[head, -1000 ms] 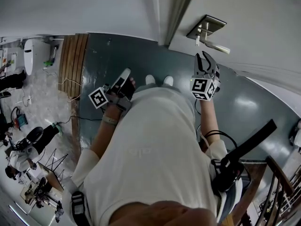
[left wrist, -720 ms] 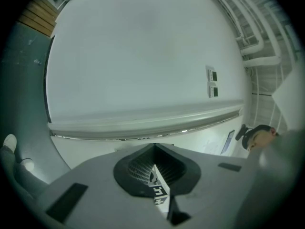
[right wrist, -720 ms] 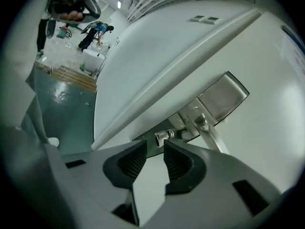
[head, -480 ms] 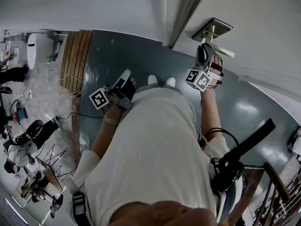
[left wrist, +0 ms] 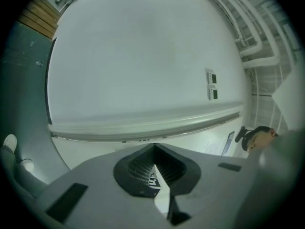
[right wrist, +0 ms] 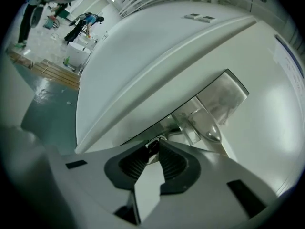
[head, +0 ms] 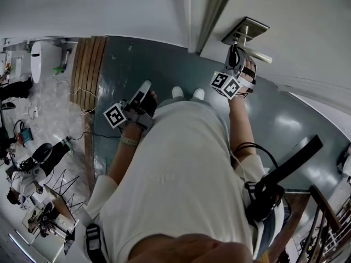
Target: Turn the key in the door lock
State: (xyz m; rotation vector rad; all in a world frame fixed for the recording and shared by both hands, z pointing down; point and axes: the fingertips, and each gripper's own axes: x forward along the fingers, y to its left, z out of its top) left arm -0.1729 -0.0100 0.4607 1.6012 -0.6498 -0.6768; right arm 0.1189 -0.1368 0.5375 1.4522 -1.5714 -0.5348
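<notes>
The right tongs (head: 235, 51) reach up to the door (head: 307, 26), with their tips at the lock plate (head: 245, 30), close to the lever (head: 258, 55). In the right gripper view the two ribbed pads pinch the small dark head of the key (right wrist: 152, 147). The key sits at the near end of the plate, beside the lever's base. The jaws have just been closing. The key is caught between their very tips, and the wider gap behind it holds nothing. Plate and lever run slantwise across that view.

The left tongs (left wrist: 154, 150) are held low beside the person's waist, well apart from the door and above the grey-green floor (head: 137, 59). Their tips are pressed together with nothing between them, and they face a plain white wall (left wrist: 143, 56).
</notes>
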